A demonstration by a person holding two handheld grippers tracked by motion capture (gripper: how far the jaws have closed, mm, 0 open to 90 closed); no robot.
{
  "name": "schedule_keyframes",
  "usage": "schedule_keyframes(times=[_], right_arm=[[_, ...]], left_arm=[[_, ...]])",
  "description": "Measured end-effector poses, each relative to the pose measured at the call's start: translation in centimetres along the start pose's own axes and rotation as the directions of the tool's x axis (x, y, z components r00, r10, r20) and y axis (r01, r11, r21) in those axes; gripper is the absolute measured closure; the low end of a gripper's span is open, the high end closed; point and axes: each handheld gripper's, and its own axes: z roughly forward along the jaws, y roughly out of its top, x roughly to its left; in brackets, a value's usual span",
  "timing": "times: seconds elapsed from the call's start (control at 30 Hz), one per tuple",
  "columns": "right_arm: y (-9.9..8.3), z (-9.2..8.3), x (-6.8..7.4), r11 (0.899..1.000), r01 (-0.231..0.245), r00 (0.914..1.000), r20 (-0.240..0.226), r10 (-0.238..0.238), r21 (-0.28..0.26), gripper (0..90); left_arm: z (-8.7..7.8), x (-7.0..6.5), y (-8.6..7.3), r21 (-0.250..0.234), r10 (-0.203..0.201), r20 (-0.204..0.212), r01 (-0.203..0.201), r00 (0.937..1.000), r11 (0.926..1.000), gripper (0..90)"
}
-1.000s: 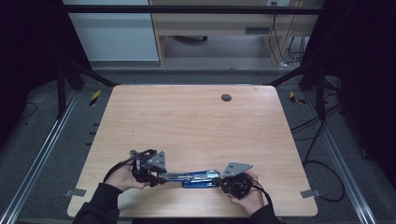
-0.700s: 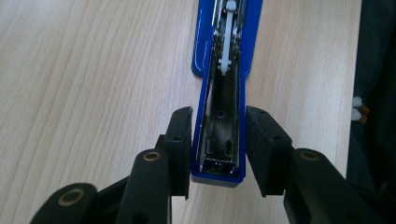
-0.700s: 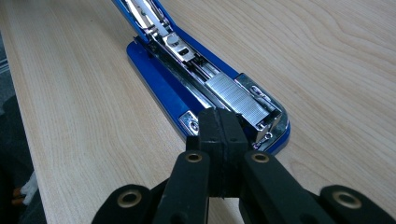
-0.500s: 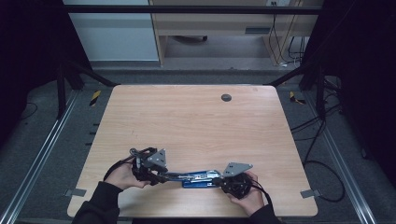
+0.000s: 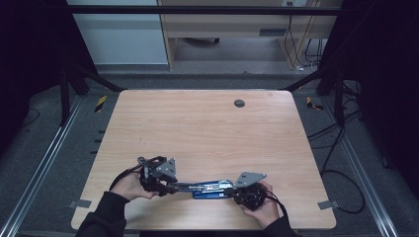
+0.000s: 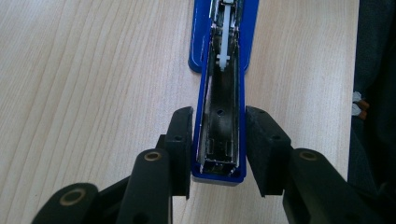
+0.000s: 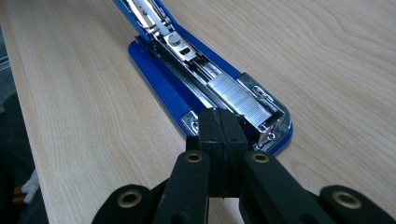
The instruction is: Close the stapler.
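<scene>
The left gripper (image 6: 218,149) straddles the stapler's (image 6: 222,107) lid end, pads close beside its flanks, contact unclear. The stapler lies opened flat at the table's (image 5: 207,133) near edge (staples exposed). The right gripper (image 7: 223,140) is pressed together, empty, at the base's end.

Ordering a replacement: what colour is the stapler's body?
Blue, clearest in the right gripper view: stapler.

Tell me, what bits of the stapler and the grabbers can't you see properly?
- High view: the stapler is too small to show its staples, and the hands cover much of both grippers.
- Left gripper view: the top edge cuts off the stapler's far end.
- Right gripper view: the shut right gripper hides the stapler's near edge.
</scene>
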Motion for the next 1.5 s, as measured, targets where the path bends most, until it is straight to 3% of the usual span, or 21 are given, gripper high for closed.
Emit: schedule_keyframes(times=[0.5, 0.87, 1.2, 1.5], right_arm=[[0.1, 0.1, -0.1, 1.0, 0.004, 1.0, 0.001, -0.004, 0.0, 90.0], [0.1, 0.1, 0.0, 1.0, -0.003, 1.0, 0.003, 0.003, 0.001, 90.0], [2.2, -0.2, 0.6, 0.993, 0.008, 0.9991, -0.04, -0.013, -0.114, 90.0], [5.0, 2.1, 2.6, 0.981, 0.022, 0.9953, -0.089, -0.039, -0.191, 90.0]], left_arm=[[-0.3, 0.0, 0.7, 0.032, 0.01, 0.005, -0.01, 0.9999, 0.9994, 64.0], [-0.5, 0.0, 1.0, 0.024, 0.006, 0.009, -0.006, 0.9999, 0.9997, 64.2], [-0.4, 0.1, 0.9, 0.02, 0.0, 0.011, 0.0, 0.9999, 0.9998, 64.1], [-0.4, 0.1, 0.9, 0.019, -0.001, 0.01, 0.001, 0.9999, 0.9998, 64.0]])
